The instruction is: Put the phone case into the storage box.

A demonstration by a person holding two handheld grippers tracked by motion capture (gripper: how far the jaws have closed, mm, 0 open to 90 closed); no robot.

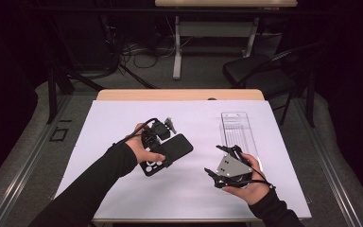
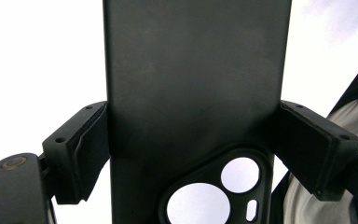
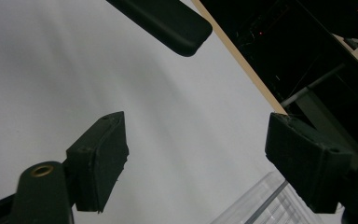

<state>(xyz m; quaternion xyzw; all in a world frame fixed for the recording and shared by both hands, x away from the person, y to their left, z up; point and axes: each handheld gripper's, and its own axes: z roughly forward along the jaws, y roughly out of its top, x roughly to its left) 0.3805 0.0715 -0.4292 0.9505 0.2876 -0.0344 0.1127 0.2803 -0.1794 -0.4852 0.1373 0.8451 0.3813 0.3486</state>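
right gripper (image 1: 224,156) sits nearest, low at the right of the white table cover (image 1: 123,118), jaws spread wide with nothing between them. left gripper (image 1: 163,144) pinches the black phone case (image 2: 196,84) across its long sides, camera cutout towards the hand; the case appears raised off the cover, though contact is hard to judge. beyond the right gripper lies a clear plastic tray (image 1: 238,130).

phone case (image 1: 170,152) left on sheet (image 1: 194,189) | clear tray (image 1: 238,127) right
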